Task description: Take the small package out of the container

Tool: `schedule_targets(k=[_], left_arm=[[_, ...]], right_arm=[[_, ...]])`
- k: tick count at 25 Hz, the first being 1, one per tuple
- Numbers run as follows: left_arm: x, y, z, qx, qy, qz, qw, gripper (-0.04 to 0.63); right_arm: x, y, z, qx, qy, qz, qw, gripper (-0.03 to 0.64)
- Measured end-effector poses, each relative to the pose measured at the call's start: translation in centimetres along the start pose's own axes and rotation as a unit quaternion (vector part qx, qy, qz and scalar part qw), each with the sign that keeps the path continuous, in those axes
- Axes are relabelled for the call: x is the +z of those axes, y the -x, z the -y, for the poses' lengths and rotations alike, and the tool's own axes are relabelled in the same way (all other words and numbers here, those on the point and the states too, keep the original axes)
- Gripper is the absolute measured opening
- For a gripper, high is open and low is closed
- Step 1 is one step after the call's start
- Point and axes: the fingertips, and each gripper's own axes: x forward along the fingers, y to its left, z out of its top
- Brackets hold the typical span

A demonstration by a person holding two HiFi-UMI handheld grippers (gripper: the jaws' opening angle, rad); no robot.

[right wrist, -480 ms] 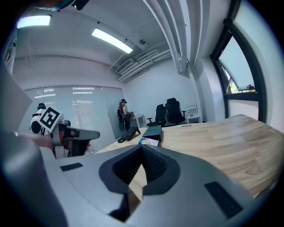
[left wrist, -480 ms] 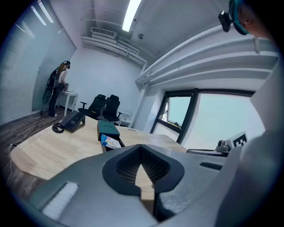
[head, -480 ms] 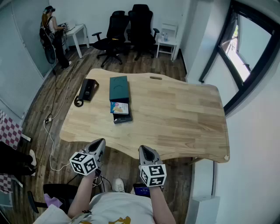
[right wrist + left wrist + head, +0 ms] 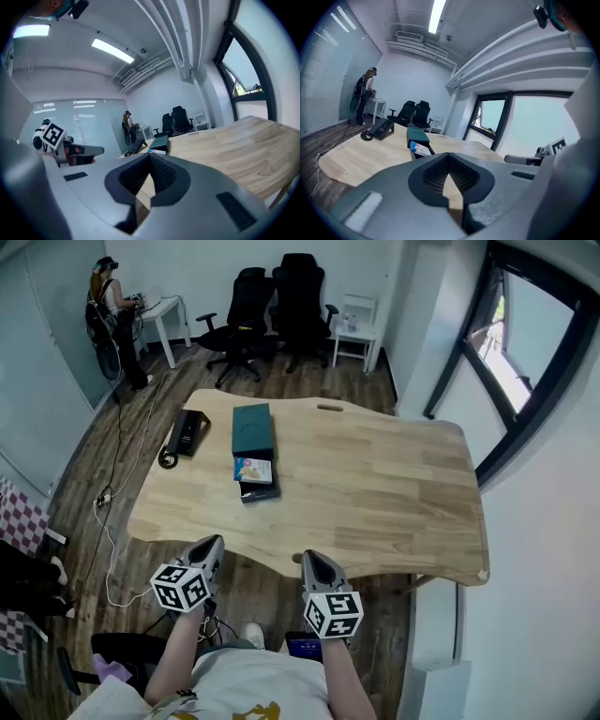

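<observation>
A small colourful package [image 4: 254, 470] lies in an open dark container [image 4: 260, 491] on the left part of the wooden table [image 4: 375, 493]. Just behind it sits a dark teal box lid [image 4: 254, 429]. Both grippers are held in front of the table's near edge, well short of the container. The left gripper [image 4: 210, 549] is shut and holds nothing. The right gripper [image 4: 313, 563] also has its jaws together and holds nothing. Past the left gripper [image 4: 450, 164] in the left gripper view, the package [image 4: 421, 148] shows far ahead. The right gripper [image 4: 150, 164] points toward the teal lid [image 4: 159, 144].
A black desk phone [image 4: 187, 433] with a coiled cord sits at the table's left end. Black office chairs [image 4: 281, 296] and a white side table [image 4: 357, 332] stand behind the table. A person [image 4: 108, 315] stands at a desk far left. Cables run over the floor [image 4: 117, 474].
Almost nothing differs: the head view has shifted slightly, and both grippers stay shut in front of the table's near edge.
</observation>
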Motion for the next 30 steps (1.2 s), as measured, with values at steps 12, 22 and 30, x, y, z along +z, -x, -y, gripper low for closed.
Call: schedule_targets(k=[12, 22, 30], left_arm=[[-0.2, -0.2, 0.9, 0.000, 0.003, 0.013, 0.9999, 0.002], [0.7, -5.7, -4.3, -0.016, 0.050, 0.011, 0.9985, 0.002], [6.8, -11.8, -12.1, -0.026, 0.057, 0.029, 0.9976, 0.002]], right_arm=[[-0.4, 1.0, 1.9, -0.017, 0.003, -0.005, 1.000, 0.003], [0.7, -6.0, 2.9, -0.032, 0.022, -0.036, 0.999, 0.003], [3.5, -14.5, 3.0, -0.047, 0.033, -0.038, 0.998, 0.003]])
